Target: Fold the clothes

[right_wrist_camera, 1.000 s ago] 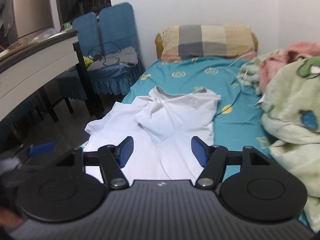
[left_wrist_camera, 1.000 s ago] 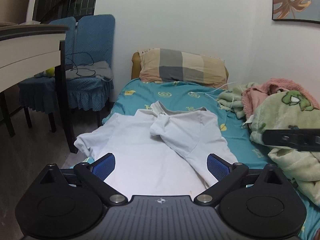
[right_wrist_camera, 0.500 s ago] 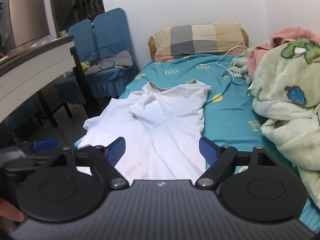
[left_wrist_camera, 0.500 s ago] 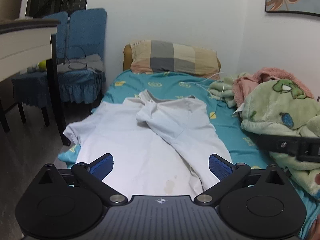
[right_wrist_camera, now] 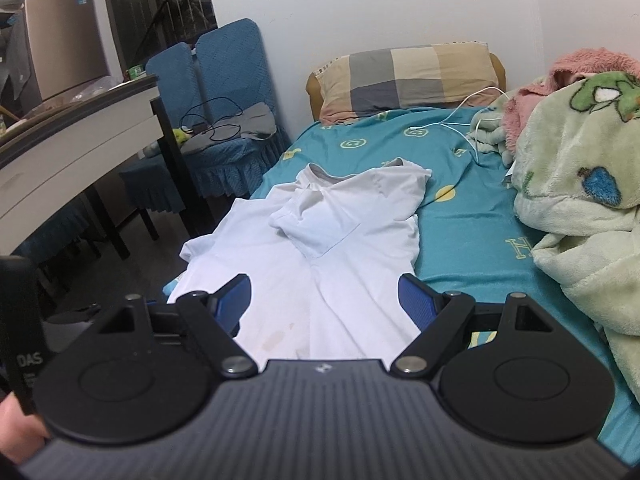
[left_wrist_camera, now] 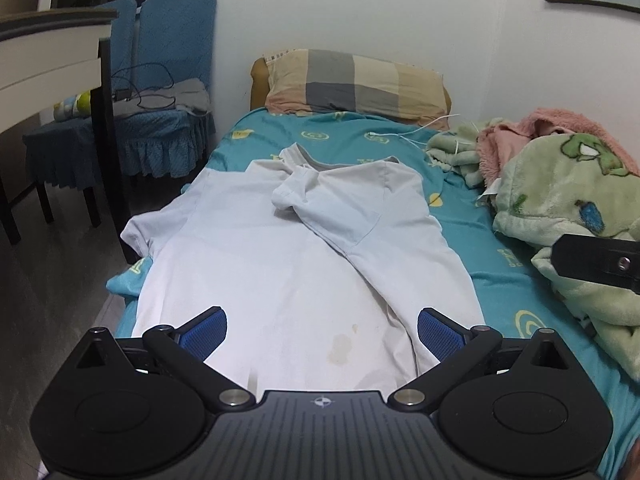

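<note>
text: "das" | on: black device point(right_wrist_camera: 20, 336) at left edge, right wrist view | sheet point(right_wrist_camera: 472, 216): letter "h"

Your right is hemmed by the heaped green blanket point(left_wrist_camera: 560, 200); your left drops clear to floor point(left_wrist_camera: 52, 280) before the counter leg point(left_wrist_camera: 110, 140).

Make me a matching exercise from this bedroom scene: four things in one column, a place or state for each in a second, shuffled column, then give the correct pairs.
Things:
1. white T-shirt
2. checked pillow
3. green blanket
4. blue chair

Places or states:
A. on the floor beside the bed, cables on its seat
B. at the head of the bed, against the wall
C. spread on the teal sheet, one sleeve folded across the chest
D. bunched along the wall side of the bed

Pairs: 1-C, 2-B, 3-D, 4-A
</note>
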A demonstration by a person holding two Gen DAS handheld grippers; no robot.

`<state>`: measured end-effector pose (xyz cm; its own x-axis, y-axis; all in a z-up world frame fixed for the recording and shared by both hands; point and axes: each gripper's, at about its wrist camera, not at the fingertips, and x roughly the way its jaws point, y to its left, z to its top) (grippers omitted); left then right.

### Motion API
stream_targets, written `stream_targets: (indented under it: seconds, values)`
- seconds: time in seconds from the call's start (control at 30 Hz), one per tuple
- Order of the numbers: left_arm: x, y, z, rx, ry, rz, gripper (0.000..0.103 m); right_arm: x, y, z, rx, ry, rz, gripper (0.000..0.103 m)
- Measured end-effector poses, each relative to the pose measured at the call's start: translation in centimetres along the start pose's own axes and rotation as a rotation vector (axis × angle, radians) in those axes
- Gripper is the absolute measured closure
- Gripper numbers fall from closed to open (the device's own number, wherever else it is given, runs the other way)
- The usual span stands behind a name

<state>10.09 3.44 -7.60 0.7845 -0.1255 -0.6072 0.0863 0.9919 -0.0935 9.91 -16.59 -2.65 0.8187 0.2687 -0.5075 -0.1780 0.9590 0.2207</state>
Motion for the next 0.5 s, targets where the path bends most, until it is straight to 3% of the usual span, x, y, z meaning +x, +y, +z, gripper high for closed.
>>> stream_targets:
  seconds: [0.37,0.5]
  values:
    - [4.6,5.5,2.5,-0.166,0.063,0.093,0.000,0.5,-0.9,-0.1,0.030,0.021,-0.003,0.021]
    - [7.8,12.3,4.8,-0.440,0.084,0.128,0.000,2.1,-1.8,-0.2,0.054,0.052,-0.022,0.021]
